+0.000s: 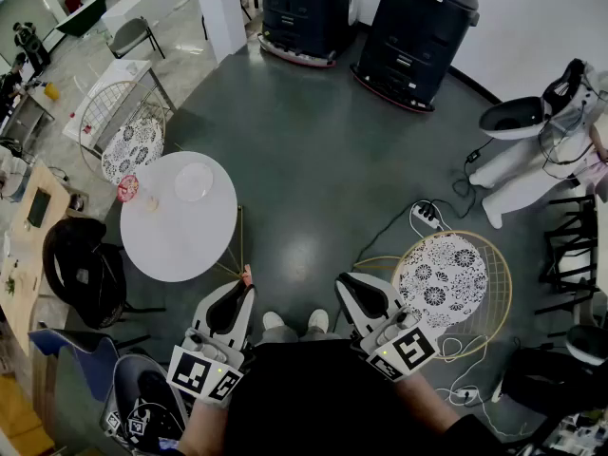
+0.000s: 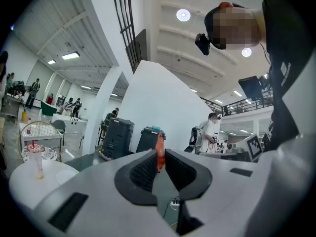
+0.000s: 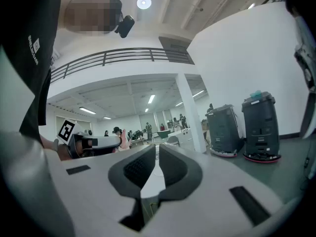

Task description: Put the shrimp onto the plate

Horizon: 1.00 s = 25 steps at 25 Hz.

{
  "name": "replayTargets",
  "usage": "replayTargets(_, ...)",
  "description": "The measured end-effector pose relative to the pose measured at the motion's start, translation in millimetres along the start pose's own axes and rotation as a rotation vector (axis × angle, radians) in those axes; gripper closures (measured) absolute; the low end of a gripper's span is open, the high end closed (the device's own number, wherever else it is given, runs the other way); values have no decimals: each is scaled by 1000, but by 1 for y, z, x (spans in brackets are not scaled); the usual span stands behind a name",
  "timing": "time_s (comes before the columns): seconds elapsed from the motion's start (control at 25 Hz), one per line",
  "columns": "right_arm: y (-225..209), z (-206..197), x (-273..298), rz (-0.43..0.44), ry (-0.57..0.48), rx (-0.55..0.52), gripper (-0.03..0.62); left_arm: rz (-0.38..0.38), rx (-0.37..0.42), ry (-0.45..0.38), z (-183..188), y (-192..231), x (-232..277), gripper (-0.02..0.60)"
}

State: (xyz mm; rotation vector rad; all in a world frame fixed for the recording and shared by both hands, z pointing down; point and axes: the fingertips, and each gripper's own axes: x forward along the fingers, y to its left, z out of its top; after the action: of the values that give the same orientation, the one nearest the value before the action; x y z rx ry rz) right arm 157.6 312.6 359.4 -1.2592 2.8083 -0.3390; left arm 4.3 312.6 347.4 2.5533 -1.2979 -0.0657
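**Head view.** Shrimp (image 1: 246, 275) is sitting pinched at the tip of the left gripper (image 1: 243, 290), just off the near edge of the round white desk (image 1: 180, 240) and over the floor. The plate (image 1: 194, 181) is lying bare on the far half of the desk. A pink drink (image 1: 128, 190) is standing beside it at the desk's left edge. The right gripper (image 1: 347, 285) is hanging well apart from the desk, on its right side. Judged from this layout, the pick-up is done. The carry across the desk to the plate and the release are not yet done.

**Left gripper view.** The fingers (image 2: 143, 174) are clamping the shrimp between their ribbed pads, with only the shrimp's own thickness separating them. The shrimp is showing as a slim orange-red piece, standing upright. Its upper end is protruding above the fingertips. The desk is appearing low at the left of the gripper, so the load is not over it.

**Right gripper view.** The fingers (image 3: 175, 169) are resting almost together, leaving only a thin slit. Nothing is sitting between them.
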Motion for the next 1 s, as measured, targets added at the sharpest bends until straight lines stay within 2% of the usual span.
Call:
replayTargets(0.44,39,-5,30,-12,14,8,559,-1,-20,-21,14,29,-37,529)
replayTargets(0.68,56,2,46,-37,-1,-9,559,-12,-36,-60,26,51,-55,529)
replayTargets(0.84,62,-5,53,-70,-7,-10,559,-30,-30,-67,28,63,-61,529)
replayTargets(1.0,66,-11,64,-63,3,-7,559,-25,-26,-66,27,75,-60,529)
